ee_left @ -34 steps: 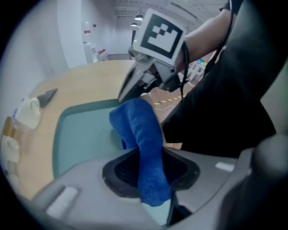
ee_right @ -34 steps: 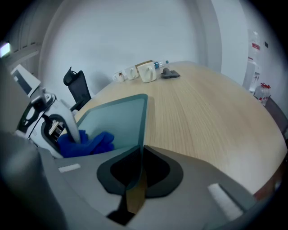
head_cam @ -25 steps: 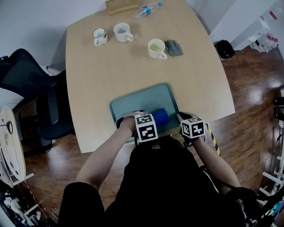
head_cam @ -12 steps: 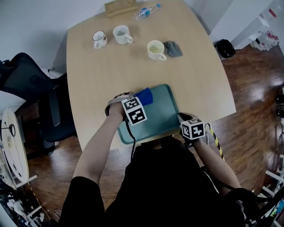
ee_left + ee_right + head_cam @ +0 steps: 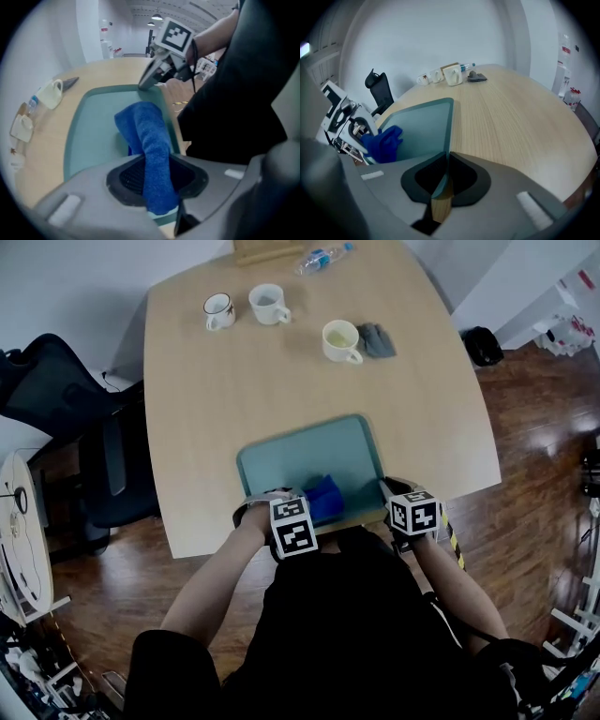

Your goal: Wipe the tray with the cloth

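A teal tray [image 5: 309, 448] lies on the wooden table near its front edge. My left gripper [image 5: 305, 504] is shut on a blue cloth [image 5: 324, 495], which rests on the tray's near part, right of the middle. In the left gripper view the cloth [image 5: 151, 140] runs up from between the jaws onto the tray [image 5: 91, 126]. My right gripper [image 5: 387, 493] is shut on the tray's near right rim. The right gripper view shows that rim [image 5: 446, 140] pinched between the jaws, with the cloth [image 5: 384, 143] and left gripper [image 5: 358, 136] at the left.
Two white mugs [image 5: 218, 308] [image 5: 269, 304], a cream mug [image 5: 341, 340] and a grey rag [image 5: 378, 338] stand at the table's far side. A water bottle [image 5: 323, 257] and a wooden block [image 5: 267, 249] lie at the far edge. A black office chair [image 5: 56, 399] stands left.
The left gripper carried the cloth from the tray's near edge up to its far left part, then back down to the near edge. The right gripper kept still on the rim.
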A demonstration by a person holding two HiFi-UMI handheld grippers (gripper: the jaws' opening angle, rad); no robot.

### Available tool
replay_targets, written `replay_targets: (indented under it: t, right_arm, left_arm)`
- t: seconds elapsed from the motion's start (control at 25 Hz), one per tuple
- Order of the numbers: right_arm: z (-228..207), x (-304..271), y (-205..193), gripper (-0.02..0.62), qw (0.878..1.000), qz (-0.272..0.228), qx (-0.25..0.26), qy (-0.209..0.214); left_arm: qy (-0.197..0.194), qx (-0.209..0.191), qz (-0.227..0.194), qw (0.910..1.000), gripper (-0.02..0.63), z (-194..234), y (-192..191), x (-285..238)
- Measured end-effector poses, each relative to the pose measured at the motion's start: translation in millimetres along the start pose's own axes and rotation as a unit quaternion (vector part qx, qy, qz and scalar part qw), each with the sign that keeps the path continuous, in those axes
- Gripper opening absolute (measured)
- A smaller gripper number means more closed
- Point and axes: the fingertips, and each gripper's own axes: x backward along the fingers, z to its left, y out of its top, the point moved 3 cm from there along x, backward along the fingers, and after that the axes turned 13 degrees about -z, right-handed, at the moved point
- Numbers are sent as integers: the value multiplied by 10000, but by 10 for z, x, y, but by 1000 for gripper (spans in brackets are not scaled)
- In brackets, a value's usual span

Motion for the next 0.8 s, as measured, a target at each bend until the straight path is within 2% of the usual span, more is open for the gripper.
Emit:
replay_targets:
  t: [0.08, 0.24, 0.32, 0.4, 0.48, 0.6, 0.68, 0.8]
  right_arm:
    - [-3, -4, 7, 28, 10000, -1, -2, -5]
    - [8, -10, -2, 28, 10000, 38, 51, -48]
    - [18, -25, -6, 28, 9999, 76, 59, -48]
    - [18, -35, -2, 28, 9999, 101, 72, -44]
    - [13, -40, 2, 28, 9999, 105, 100, -50]
    - [19, -51, -5, 28, 9998, 111, 147, -50]
    - [23, -54, -11, 28, 9998, 129, 158, -32]
    - [19, -39, -4, 28, 9998, 130, 142, -15]
  left_arm:
    - [-184, 16, -103, 9998, 123, -210, -8, -59]
    - [22, 68, -238, 9997, 123, -186, -53, -59]
    - [214, 0, -133, 9997, 123, 12, -111, 12]
    - [635, -162, 103, 9978, 123, 372, -191, 125]
    - [1180, -290, 332, 9920, 123, 823, -270, 257]
    - [1807, -228, 532, 9818, 123, 1391, -385, 436]
    - [1852, -153, 577, 9809, 123, 1520, -424, 480]
    - [1708, -185, 521, 9838, 123, 1397, -412, 427]
